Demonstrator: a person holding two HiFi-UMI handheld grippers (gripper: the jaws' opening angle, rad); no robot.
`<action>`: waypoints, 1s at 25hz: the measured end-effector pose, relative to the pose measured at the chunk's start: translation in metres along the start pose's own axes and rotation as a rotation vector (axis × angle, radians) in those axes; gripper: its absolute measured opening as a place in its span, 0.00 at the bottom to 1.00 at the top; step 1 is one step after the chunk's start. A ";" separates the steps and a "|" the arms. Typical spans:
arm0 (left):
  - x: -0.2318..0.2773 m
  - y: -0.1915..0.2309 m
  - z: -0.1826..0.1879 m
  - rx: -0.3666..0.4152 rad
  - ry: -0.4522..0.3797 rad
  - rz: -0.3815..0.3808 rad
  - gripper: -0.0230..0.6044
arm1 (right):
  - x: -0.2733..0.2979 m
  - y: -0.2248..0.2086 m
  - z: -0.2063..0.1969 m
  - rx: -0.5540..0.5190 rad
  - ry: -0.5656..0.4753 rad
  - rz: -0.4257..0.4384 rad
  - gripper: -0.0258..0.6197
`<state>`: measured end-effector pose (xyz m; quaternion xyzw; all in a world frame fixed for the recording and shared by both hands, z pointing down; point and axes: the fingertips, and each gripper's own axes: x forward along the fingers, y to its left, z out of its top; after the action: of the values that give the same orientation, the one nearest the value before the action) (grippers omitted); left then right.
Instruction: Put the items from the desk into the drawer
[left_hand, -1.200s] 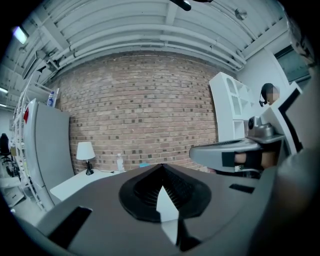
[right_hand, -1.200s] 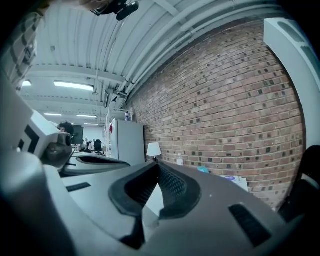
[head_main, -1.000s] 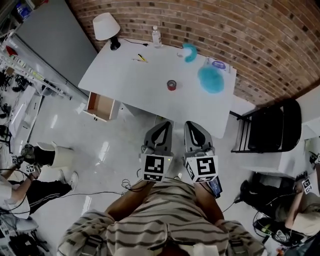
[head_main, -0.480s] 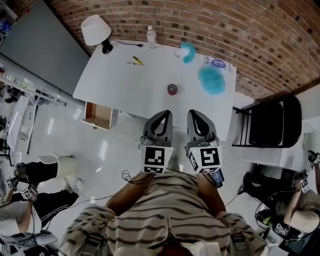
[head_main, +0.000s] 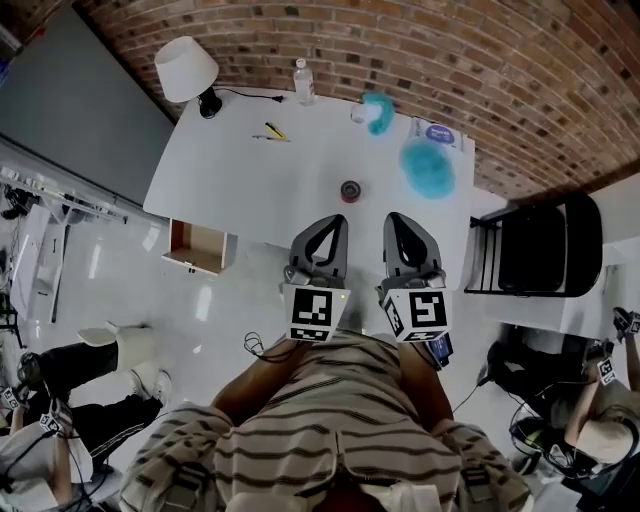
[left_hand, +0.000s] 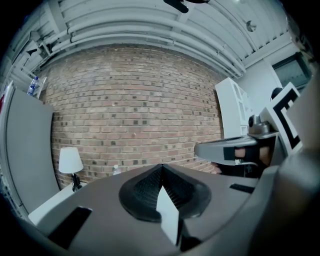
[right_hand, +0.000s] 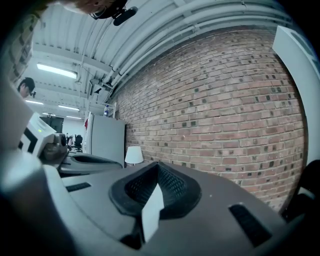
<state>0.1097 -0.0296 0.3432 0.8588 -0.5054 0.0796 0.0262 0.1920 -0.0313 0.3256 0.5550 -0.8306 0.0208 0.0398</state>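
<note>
A white desk (head_main: 250, 185) stands against the brick wall. On it lie a dark red tape roll (head_main: 350, 190), yellow and black pens (head_main: 272, 132), a water bottle (head_main: 303, 80), a large teal fluffy thing (head_main: 427, 167), a smaller teal one (head_main: 377, 110) and a white packet (head_main: 437, 133). An open wooden drawer (head_main: 198, 247) juts out under the desk's left front. My left gripper (head_main: 333, 222) (left_hand: 161, 166) and right gripper (head_main: 399, 220) (right_hand: 157, 166) hover side by side at the desk's front edge. Both are shut and hold nothing.
A white lamp (head_main: 186, 68) (left_hand: 70, 161) stands at the desk's far left corner. A black chair (head_main: 540, 245) sits to the right. People sit on the floor at lower left (head_main: 60, 370) and lower right (head_main: 600, 400). A cable (head_main: 255, 350) lies on the floor.
The person has stepped closer to the desk. Both grippers now reach the desk's front edge, still shut and side by side.
</note>
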 end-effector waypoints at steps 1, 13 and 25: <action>0.002 0.004 -0.001 0.000 0.002 -0.003 0.04 | 0.005 0.001 0.000 -0.002 0.002 -0.002 0.06; 0.029 0.020 -0.002 -0.020 0.004 -0.053 0.04 | 0.034 -0.005 -0.002 0.015 0.020 -0.022 0.06; 0.077 0.020 -0.016 -0.007 0.058 -0.037 0.04 | 0.066 -0.040 -0.022 0.040 0.050 -0.003 0.06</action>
<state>0.1273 -0.1033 0.3709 0.8652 -0.4889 0.1019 0.0454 0.2047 -0.1055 0.3527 0.5563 -0.8279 0.0510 0.0495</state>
